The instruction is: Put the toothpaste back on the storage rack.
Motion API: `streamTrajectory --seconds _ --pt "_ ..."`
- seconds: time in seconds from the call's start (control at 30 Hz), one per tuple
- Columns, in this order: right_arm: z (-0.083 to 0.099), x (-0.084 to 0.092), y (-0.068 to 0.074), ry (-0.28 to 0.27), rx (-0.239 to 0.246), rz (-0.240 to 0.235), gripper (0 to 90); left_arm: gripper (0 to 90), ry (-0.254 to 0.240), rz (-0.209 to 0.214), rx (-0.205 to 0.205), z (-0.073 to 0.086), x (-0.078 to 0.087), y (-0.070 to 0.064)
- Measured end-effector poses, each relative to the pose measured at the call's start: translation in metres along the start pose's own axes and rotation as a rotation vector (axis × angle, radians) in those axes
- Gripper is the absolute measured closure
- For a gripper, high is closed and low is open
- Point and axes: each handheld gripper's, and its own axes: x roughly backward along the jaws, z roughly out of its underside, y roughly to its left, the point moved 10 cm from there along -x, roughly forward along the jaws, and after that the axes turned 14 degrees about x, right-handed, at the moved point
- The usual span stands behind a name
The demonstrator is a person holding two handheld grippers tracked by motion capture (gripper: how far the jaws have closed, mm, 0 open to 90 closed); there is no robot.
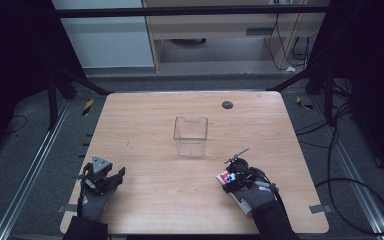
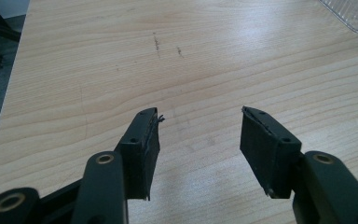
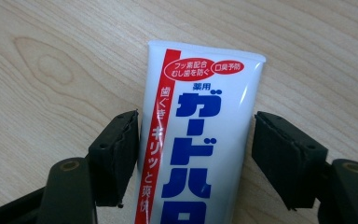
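The toothpaste tube lies flat on the wooden table at its near right, between the spread jaws of the right gripper, whose pads don't clamp it. The left gripper rests at the near left, jaws apart over bare wood, with the clear plastic container standing mid-table.

Both forearms are coming in from the bottom edge of the high view, hands in dark gloves. The left gripper is sitting low at the near-left, grey plate on top, pointing fwd and a bit right; in the left gripper view its jaws are standing wide apart w/ nothing btwn them. The right gripper is sitting at the near-right, angled toward the left; in the right gripper view its jaws are standing wide, the left pad just about touching what lies btwn them, the right pad apart from it.
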Motion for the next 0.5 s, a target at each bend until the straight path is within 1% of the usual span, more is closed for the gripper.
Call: streamTrajectory --seconds 0.13,0.17,0.27,0.5 --pt "0.0004 -0.0014 -0.0004 0.001 -0.001 -0.001 32.6 45.8 0.0 0.001 0.0 -0.0001 0.0 -0.0001" --pt "0.0 -0.0012 0.0002 -0.001 -0.003 -0.003 34.1 45.8 -0.001 0.001 0.001 -0.0001 0.0 0.0" --pt "-0.0001 -0.0011 0.0004 0.002 -0.002 0.003 34.6 45.8 0.0 0.0 0.0 -0.0001 0.0001 -0.0001" --pt "0.0002 0.001 0.0016 0.015 -0.018 0.012 40.4 45.8 0.001 0.0 -0.002 0.0 0.0002 -0.0003"
